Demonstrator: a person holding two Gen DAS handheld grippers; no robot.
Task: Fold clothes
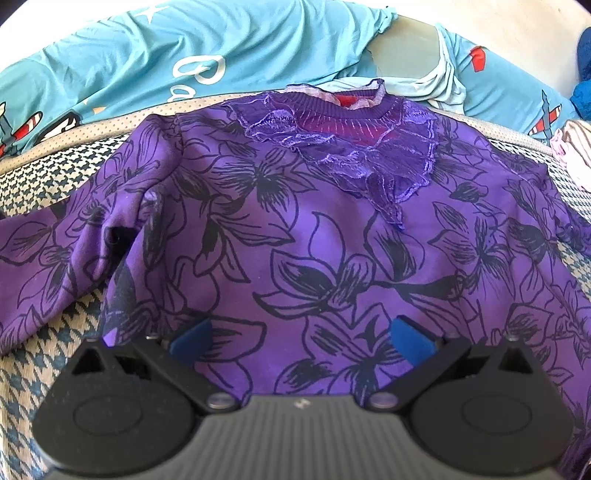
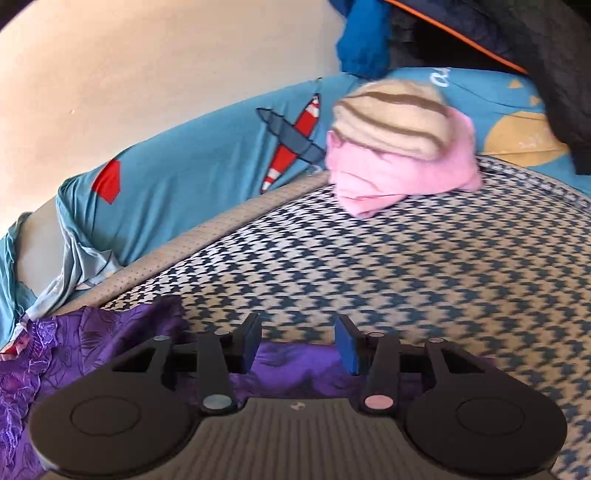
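Note:
A purple top [image 1: 314, 236] with black flower outlines and a lace ruffle collar lies spread face up on a houndstooth mat [image 1: 44, 173], neck away from me. Its left sleeve [image 1: 55, 266] is bunched and creased at the left. My left gripper [image 1: 301, 338] hovers open over the lower body of the top, nothing between its blue pads. In the right wrist view the purple top [image 2: 99, 332] fills the lower left corner, and a fold of it lies under my right gripper [image 2: 297, 347], which stands open and holds nothing.
A folded stack, pink garment [image 2: 402, 173] under a beige striped one [image 2: 391, 114], sits at the mat's far edge [image 2: 221, 221]. A teal sheet [image 1: 147, 66] with aeroplane prints lies behind the mat. Dark blue fabric [image 2: 365, 33] hangs at the top right. Bare houndstooth mat [image 2: 443, 277] lies right of the top.

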